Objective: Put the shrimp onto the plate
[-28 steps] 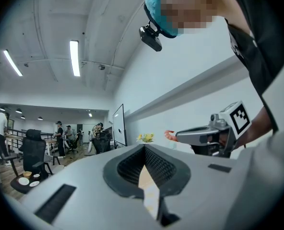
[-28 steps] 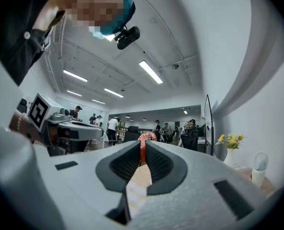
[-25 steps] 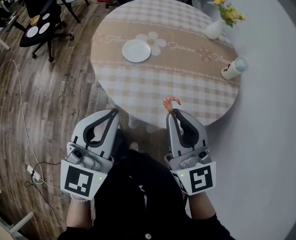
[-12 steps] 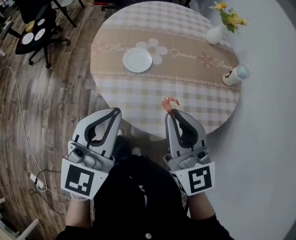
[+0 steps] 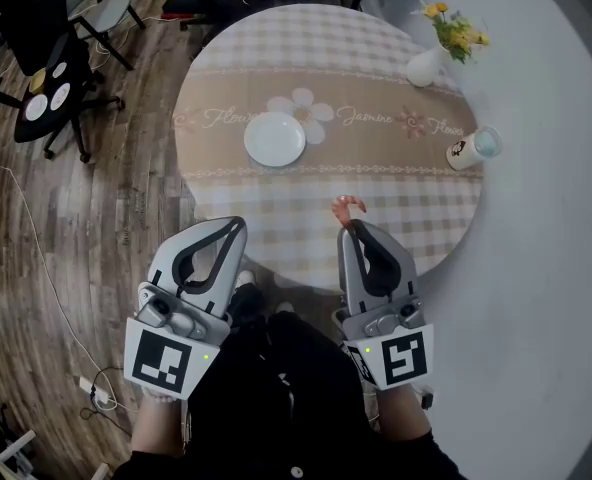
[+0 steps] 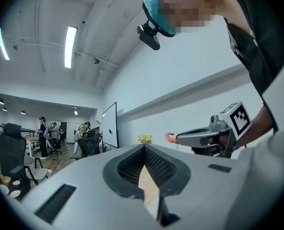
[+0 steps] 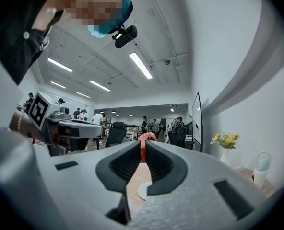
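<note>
Since the plate (image 5: 274, 139) sits lower in the head view than half a second back, the surface (image 5: 276, 193) has drawn nearer; both tools keep their spots. Right hand-held gripper (image 5: 348, 225) points to 12 o'clock, jaws clamped on the shrimp (image 5: 345, 206), held above the surface's 6 o'clock rim. Left hand-held gripper (image 5: 238, 224) alongside, jaws together, empty. Plate at 11 o'clock from shrimp, bare cloth between. Vase (image 5: 426, 65) and cup (image 5: 468, 146) well apart, at the 1 to 3 o'clock edge.
</note>
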